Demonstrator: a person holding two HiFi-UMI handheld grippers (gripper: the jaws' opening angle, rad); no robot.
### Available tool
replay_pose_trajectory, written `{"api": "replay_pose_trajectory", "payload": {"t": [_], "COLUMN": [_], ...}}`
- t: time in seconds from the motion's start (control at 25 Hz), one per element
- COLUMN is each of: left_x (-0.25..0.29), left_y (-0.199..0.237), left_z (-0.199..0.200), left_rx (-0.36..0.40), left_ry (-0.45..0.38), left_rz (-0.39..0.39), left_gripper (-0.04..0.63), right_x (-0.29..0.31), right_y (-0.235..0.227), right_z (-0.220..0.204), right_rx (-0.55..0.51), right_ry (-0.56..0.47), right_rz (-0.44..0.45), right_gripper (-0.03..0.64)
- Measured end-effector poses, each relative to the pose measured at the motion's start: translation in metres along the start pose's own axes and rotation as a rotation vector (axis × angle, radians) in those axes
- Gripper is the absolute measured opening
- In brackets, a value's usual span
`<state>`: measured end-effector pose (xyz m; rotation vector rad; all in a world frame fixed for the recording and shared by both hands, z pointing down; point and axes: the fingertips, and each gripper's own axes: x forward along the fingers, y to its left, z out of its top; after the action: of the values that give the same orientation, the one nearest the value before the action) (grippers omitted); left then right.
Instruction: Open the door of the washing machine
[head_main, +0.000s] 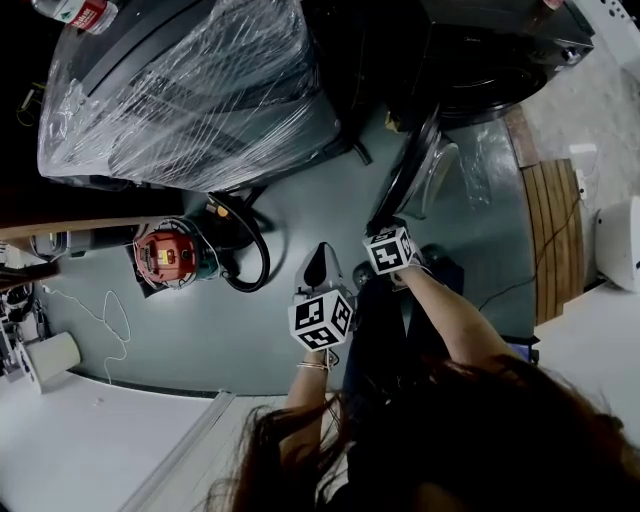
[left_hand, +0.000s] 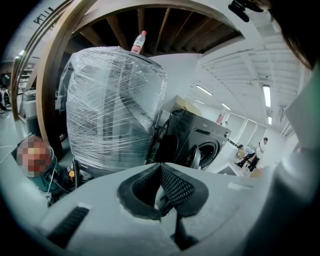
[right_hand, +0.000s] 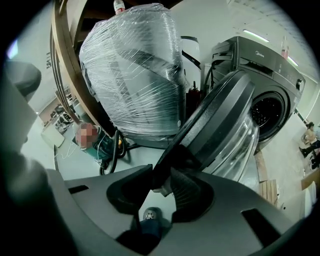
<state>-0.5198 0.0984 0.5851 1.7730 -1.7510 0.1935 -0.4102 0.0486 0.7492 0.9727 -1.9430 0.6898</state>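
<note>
Nearest: grips the free edge of the door (right_hand: 216, 120) between the pads of the right gripper (right_hand: 161, 172), closed tight on the dark rim. Holds the left gripper (left_hand: 160, 167) just beside, idle, tips pressed together on nothing.

Further out: finds the door already swung well off the front of the washing machine (right_hand: 250, 62), at a wide angle, with the drum opening (right_hand: 267, 112) bare behind it. Looks mostly done; leaves perhaps only a last swing to full width and a release of the rim.

Beyond, to the left: passes over a film-wrapped appliance (right_hand: 135, 70), no part of the job.
</note>
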Motion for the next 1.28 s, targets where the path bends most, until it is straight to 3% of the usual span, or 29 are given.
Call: {"api": "replay_pose_trajectory", "payload": {"t": [0.8, 1.28], "left_x": [0.005, 0.011], "left_y": [0.043, 0.072], "left_z": [0.011, 0.014], "left_rx": [-0.01, -0.036], "left_ry": [-0.002, 0.01], "left_rz": [0.005, 0.026], "left_gripper": [0.011, 0.011], "right_x": [0.031, 0.054], "right_y": [0.025, 0.043], "right_z": [0.044, 0.082], "right_rx": [0.051, -0.001], "right_ry": [-0.02, -0.021], "right_rz": [-0.012, -0.002], "right_gripper": [0.114, 0.11]}}
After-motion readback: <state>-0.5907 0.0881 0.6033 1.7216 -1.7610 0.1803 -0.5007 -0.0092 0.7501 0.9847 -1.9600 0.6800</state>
